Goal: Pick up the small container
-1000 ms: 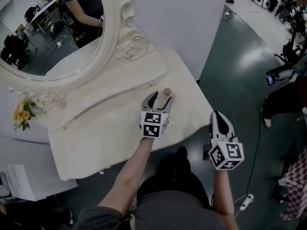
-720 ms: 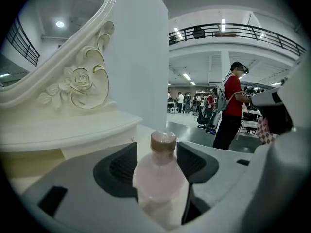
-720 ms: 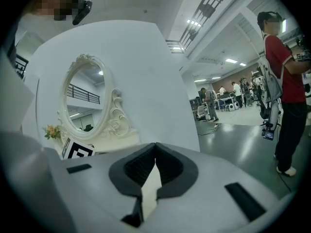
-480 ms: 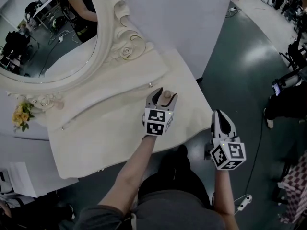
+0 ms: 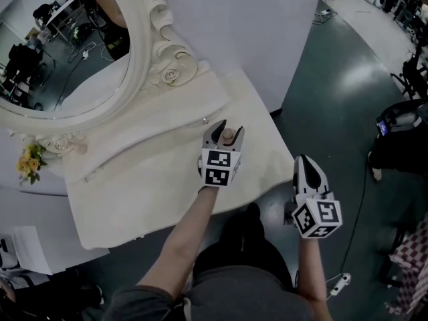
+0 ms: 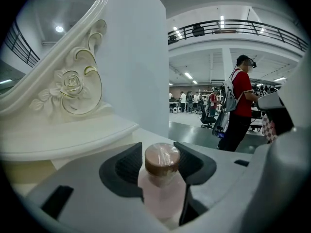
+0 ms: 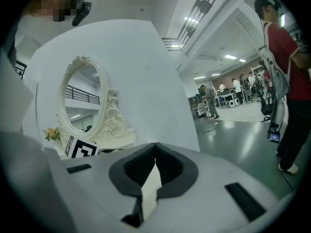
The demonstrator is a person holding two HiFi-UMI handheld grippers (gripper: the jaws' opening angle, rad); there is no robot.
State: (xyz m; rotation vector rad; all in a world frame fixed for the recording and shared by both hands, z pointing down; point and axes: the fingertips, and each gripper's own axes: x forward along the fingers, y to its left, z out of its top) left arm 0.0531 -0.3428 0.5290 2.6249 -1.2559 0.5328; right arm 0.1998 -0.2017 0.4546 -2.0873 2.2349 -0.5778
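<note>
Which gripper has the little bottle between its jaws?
The left gripper: its jaws have just been closing around the pink bottle. The right gripper is shut and empty.

the left forearm (image 5: 179, 246) is reaching forward and up the head view, bare to the elbow. the left gripper (image 5: 228, 131) is pointing away from the body and slightly down, with its marker cube (image 5: 219, 168) facing up. its jaws have just been closing, and the small container (image 6: 160, 178) is standing between them. the pads are sitting just beside its cap on both sides; whether they are pressing on it cannot be told. the right forearm (image 5: 309, 269) is extending forward at the lower right. the right gripper (image 5: 303, 160) is hovering well apart from the left one, its jaws meeting at the tips with nothing between them.
</note>
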